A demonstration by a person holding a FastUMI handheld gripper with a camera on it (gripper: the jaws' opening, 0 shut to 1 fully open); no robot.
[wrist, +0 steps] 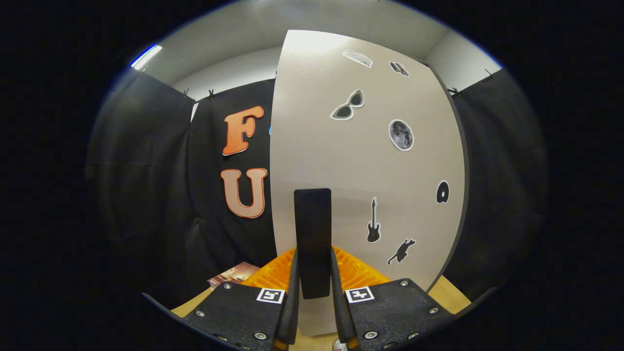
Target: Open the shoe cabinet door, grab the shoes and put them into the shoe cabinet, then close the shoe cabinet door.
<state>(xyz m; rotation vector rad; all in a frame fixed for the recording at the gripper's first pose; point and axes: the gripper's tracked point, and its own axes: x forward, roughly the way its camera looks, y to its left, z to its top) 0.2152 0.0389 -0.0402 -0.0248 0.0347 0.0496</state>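
Note:
The shoe cabinet door [360, 165] is a tall pale panel with several dark stickers, standing right in front of me. Its black upright handle [312, 229] sticks out near the door's left edge. My gripper [313, 265] is shut on this handle, one finger pressing on each side of its lower part. The door's left edge stands against the black cloth wall, and a dark rim runs down its right edge. I cannot tell how far the door stands from its cabinet.
Black cloth walls [146, 195] hang to the left and right of the door. A light wooden surface [446, 295] lies under the door and the gripper. A small printed booklet [234, 274] lies on it to the left of the fingers.

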